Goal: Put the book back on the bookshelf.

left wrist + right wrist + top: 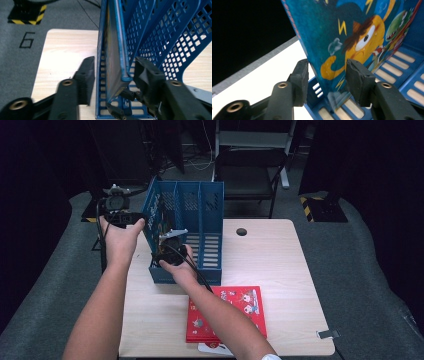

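We can't read the spine text of the blue book (352, 37); its top is cut off by the frame edge. The red book (227, 312) is partly hidden under the right forearm. The white item (212, 349) at the table edge is too small to identify.

Blue perforated plastic file rack (200, 215), glossy printed book cover (352, 37), pale matt wood-grain counter (280, 270), shiny red book (235, 312), matt black jaws, grey rough carpet floor (360, 250)
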Demonstrator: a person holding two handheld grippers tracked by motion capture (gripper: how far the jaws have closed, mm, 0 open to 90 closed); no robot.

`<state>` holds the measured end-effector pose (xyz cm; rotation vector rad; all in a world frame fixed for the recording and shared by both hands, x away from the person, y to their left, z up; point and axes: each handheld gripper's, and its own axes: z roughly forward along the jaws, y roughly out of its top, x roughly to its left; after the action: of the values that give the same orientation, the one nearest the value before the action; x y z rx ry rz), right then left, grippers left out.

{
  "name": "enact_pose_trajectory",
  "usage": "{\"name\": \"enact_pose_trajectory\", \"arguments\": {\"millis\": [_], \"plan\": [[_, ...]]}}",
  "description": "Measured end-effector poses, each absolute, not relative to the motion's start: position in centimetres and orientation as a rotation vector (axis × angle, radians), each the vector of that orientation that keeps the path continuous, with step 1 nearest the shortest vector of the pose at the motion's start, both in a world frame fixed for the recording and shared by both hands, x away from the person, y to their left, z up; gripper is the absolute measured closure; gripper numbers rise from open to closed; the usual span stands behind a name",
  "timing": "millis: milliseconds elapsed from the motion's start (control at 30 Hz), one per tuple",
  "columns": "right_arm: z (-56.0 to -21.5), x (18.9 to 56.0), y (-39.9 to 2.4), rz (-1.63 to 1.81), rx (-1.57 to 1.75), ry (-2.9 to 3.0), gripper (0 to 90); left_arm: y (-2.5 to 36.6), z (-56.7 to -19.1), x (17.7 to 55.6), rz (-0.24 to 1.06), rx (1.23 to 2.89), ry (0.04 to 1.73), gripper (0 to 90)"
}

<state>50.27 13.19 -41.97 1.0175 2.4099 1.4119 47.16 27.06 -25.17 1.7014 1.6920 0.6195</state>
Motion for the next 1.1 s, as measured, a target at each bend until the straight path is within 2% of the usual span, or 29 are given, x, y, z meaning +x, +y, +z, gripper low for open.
{"name": "enact_pose_trajectory", "arguments": {"millis": [133, 267, 1100], "plan": [[-41.8, 50.1, 12.5, 1.407, 1.023, 2.412, 50.1, 27.1, -24.6, 46.5, 0.625, 1.678, 1.660, 45.3], [-41.5, 49.8, 11.9, 1.401, 1.011, 2.396, 48.6, 26.9, -24.3, 46.0, 0.596, 1.707, 1.642, 44.1], [-40.5, 46.9, 7.9, 1.329, 0.947, 2.419, 41.9, 27.9, -25.7, 42.6, 0.566, 1.804, 1.531, 44.1]]}}
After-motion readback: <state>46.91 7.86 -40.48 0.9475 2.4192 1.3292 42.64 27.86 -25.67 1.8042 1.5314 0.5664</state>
